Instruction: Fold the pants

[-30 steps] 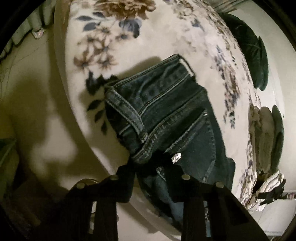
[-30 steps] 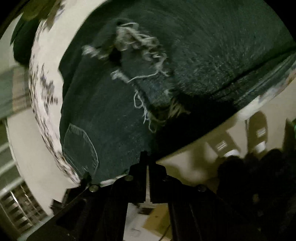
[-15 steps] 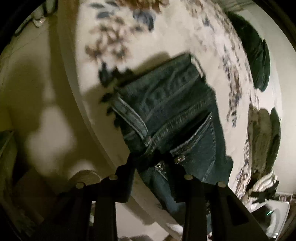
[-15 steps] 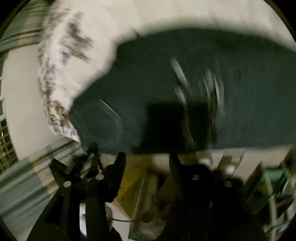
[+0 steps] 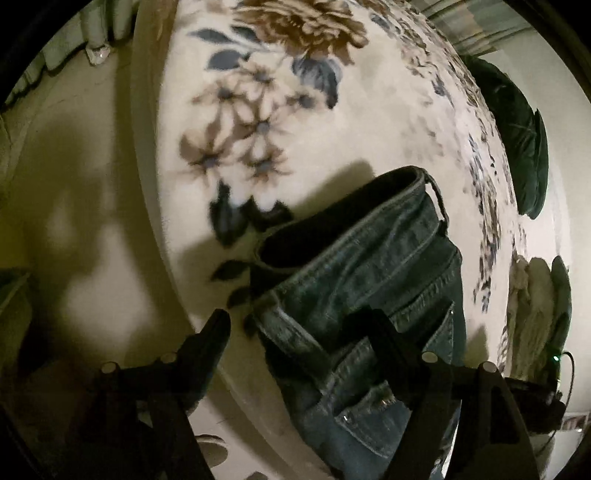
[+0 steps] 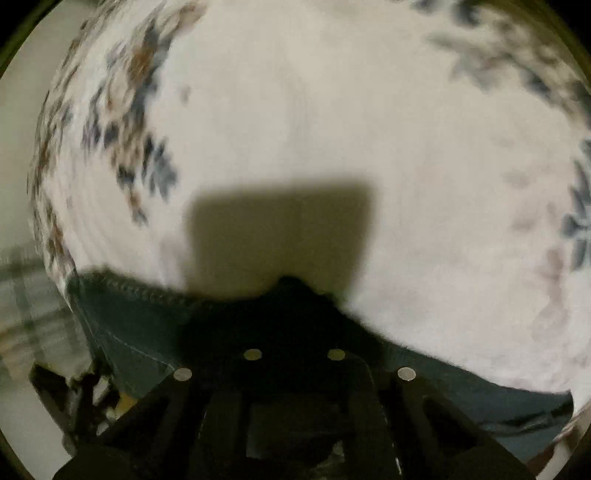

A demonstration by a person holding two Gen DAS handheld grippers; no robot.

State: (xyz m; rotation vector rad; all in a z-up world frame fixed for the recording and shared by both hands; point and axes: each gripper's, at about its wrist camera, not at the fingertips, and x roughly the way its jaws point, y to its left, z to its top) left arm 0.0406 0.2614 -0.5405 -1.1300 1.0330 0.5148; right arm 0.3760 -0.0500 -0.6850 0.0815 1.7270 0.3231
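Dark blue denim jeans point(image 5: 369, 295) lie at near edge of cream floral bedspread point(image 5: 295, 129), waistband overhanging. Left gripper point(image 5: 295, 325) opening, waistband between jaws, unpinched. Right gripper point(image 6: 295, 291) clamped, seemingly on jeans' hem. Best: regrip waistband squarely before folding.

A cream blanket point(image 5: 332, 155) printed with brown and blue flowers is spread over the bed, and its pale middle and blurred flowered border point(image 6: 122, 122) are also seen from the right wrist. A dark green cushion point(image 5: 521, 147) is set at the far edge of the bed, and a heap of pale and green cloth point(image 5: 535, 314) is seen further along that edge. Striped curtains point(image 5: 476, 26) are hung behind the bed.
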